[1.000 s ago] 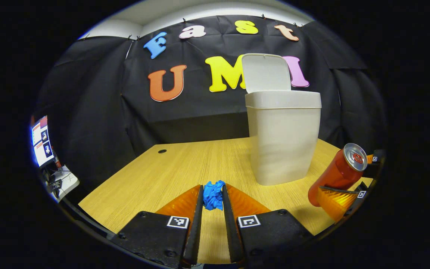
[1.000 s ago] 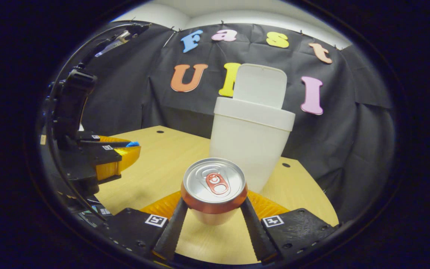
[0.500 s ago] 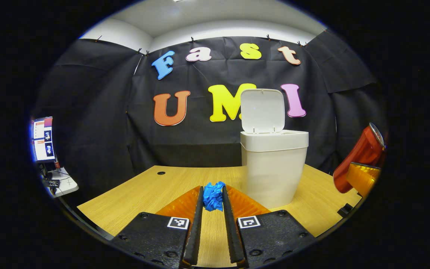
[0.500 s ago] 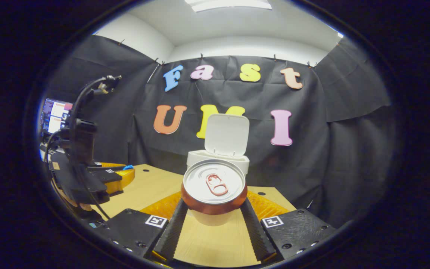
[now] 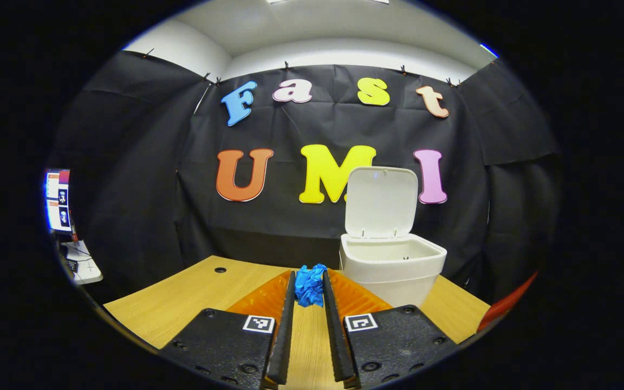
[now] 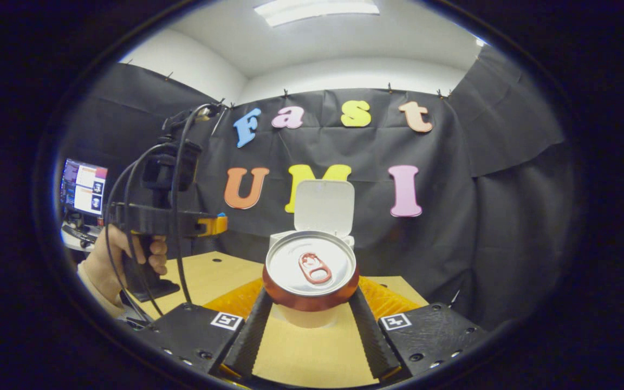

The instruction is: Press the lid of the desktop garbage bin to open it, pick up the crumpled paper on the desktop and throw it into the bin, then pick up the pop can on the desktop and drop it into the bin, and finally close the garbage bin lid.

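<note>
My left gripper is shut on a crumpled blue paper ball, held above the wooden desk just left of the white bin. The bin's lid stands upright and the inside looks bare. My right gripper is shut on a red pop can, its silver top facing the camera, in front of the bin with its raised lid. In the right gripper view the left gripper is held by a hand at the left. A red edge of the can shows at the lower right of the left gripper view.
A lit monitor and small items on a side table stand beyond the desk's left edge. The desk has cable holes near its back. Black cloth walls close the booth behind and to the right of the bin.
Both grippers have risen well above the desk with their loads. The bin now sits lower in both views, its open inside showing in the left gripper view. The can slid toward that view's edge.
</note>
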Demonstrator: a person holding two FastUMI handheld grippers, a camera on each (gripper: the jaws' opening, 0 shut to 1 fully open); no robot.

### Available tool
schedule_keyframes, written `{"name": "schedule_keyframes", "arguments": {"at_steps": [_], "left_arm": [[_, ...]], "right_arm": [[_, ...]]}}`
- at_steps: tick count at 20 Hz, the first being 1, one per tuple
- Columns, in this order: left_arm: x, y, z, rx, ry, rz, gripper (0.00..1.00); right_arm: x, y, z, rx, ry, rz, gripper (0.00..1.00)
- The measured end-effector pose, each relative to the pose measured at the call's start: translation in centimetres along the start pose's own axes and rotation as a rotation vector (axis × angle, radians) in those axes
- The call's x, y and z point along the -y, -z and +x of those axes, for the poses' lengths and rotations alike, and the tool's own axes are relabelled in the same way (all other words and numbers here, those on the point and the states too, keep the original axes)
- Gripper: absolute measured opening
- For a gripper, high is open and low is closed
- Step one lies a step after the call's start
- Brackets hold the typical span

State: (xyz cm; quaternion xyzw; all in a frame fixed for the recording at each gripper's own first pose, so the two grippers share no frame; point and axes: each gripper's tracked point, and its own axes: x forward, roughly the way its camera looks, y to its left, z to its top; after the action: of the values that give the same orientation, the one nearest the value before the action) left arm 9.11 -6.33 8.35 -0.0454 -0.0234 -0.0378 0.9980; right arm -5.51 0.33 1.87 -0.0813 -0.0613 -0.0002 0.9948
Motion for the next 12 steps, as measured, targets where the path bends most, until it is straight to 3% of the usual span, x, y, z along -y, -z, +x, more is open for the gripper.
{"name": "schedule_keyframes", "arguments": {"at_steps": [3, 5, 10, 12], "left_arm": [[1.2, -1.2, 4.3, -0.003, 0.009, -0.046, 0.33], [3.8, -1.7, 7.0, -0.003, 0.075, -0.080, 0.33], [8.4, -2.0, 11.6, 0.032, 0.173, -0.057, 0.33], [9.7, -1.4, 12.9, 0.013, 0.183, -0.020, 0.37]], "right_arm": [[-0.2, 0.2, 0.1, -0.013, -0.002, -0.019, 0.78], [-0.4, -0.1, -0.3, -0.011, -0.001, -0.025, 0.78], [0.1, -0.2, -0.1, -0.017, 0.016, -0.029, 0.78], [0.8, -0.8, 0.0, -0.013, 0.045, -0.010, 0.78]]}}
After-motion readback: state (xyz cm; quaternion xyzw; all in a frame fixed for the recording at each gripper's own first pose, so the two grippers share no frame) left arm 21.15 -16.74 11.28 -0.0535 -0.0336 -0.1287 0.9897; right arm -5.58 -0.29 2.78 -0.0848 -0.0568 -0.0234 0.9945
